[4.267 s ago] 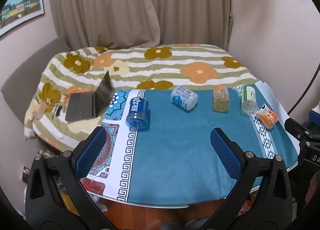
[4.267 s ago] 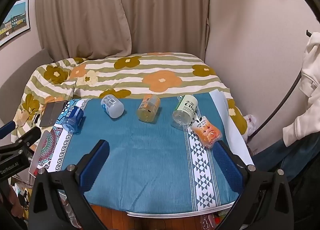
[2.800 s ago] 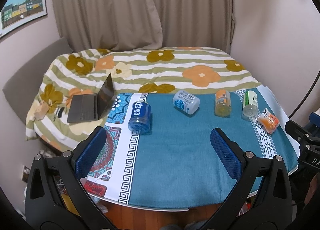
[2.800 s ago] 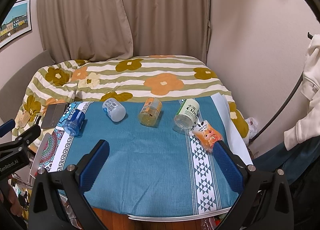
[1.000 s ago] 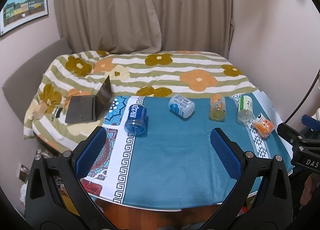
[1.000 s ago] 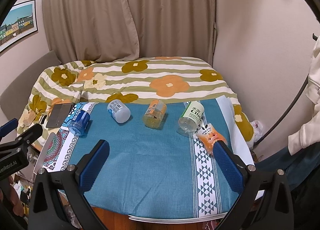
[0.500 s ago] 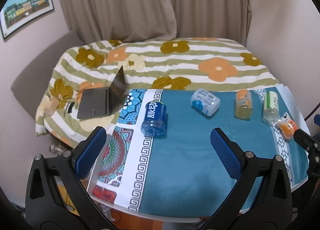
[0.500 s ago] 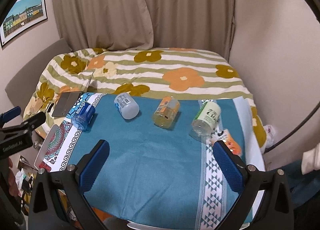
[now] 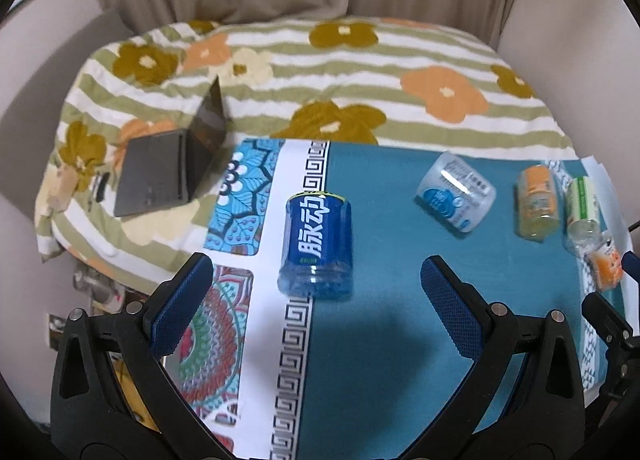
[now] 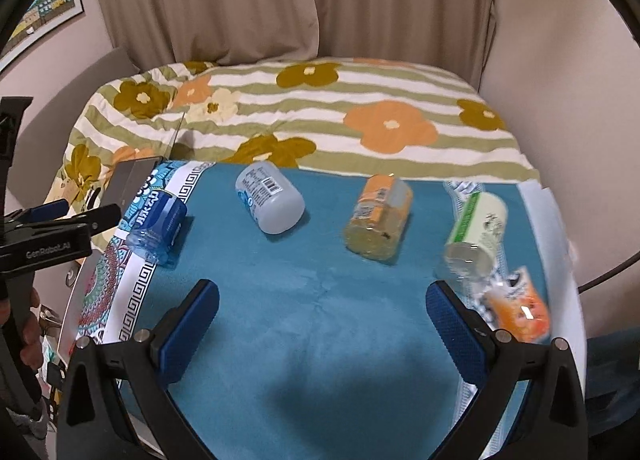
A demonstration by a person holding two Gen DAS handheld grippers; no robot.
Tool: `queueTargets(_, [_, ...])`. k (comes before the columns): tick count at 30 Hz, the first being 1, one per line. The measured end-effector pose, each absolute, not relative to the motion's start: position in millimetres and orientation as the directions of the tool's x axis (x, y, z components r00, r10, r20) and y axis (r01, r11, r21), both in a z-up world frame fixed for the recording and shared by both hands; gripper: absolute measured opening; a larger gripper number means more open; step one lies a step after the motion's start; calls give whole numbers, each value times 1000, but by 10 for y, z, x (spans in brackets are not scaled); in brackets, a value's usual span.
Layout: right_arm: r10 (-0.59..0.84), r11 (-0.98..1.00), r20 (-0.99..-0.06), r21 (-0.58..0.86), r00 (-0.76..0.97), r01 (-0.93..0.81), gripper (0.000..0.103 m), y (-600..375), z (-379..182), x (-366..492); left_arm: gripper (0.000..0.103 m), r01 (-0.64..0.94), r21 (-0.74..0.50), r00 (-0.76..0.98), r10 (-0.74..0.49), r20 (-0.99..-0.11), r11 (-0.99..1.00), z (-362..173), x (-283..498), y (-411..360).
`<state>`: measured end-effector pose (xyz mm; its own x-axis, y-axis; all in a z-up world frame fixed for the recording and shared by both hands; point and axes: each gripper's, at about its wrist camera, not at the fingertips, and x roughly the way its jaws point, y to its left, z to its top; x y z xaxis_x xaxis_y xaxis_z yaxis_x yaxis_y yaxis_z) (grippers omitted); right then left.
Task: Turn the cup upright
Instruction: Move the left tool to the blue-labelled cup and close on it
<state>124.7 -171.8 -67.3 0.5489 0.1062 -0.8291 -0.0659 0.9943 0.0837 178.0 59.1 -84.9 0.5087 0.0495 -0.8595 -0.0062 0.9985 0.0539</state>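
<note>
We take the blue translucent plastic cup with white lettering [image 9: 317, 244] as the most likely target: it lies on its side on the teal cloth-covered table [image 9: 384, 340], at the centre of the left wrist view, straddling the white key-pattern border of the cloth. Its long axis runs nearly straight up and down the frame, yellow-rimmed end toward the top, clear end toward the bottom and nearest the camera. It sits just above the gap of the left gripper [image 9: 316, 302], roughly centred between the two blue pads, which stand wide apart and hold nothing. In the right wrist view the same cup [image 10: 159, 225] is far off at the middle left edge, so we judge the left hand clearly the nearer one. The right gripper [image 10: 322, 322] is likewise spread wide and empty, hovering over bare cloth in the lower centre of its frame. The left tool looks down and forward at the table from above; the pads are not yet level with the cup. With the cup's axis pointing along the fingers, we expect closing across its width should work. Three other tipped containers lie to the right: a pale blue-labelled cup [image 9: 456, 196], an orange-labelled cup [image 9: 538, 202] and a green-and-white cup [image 9: 582, 206].
</note>
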Motion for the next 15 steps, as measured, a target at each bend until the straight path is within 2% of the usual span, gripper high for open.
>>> queueTargets(9, [105, 994, -872, 102, 479, -31, 103, -1478, -1003, 1609, 103, 40, 18, 380, 1, -925, 999, -1336, 2209, 688])
queueTargets(15, [99, 995, -894, 101, 437, -19, 103, -1381, -1184, 1724, 95, 46, -4, 304, -18, -952, 999, -1533, 2337, 758])
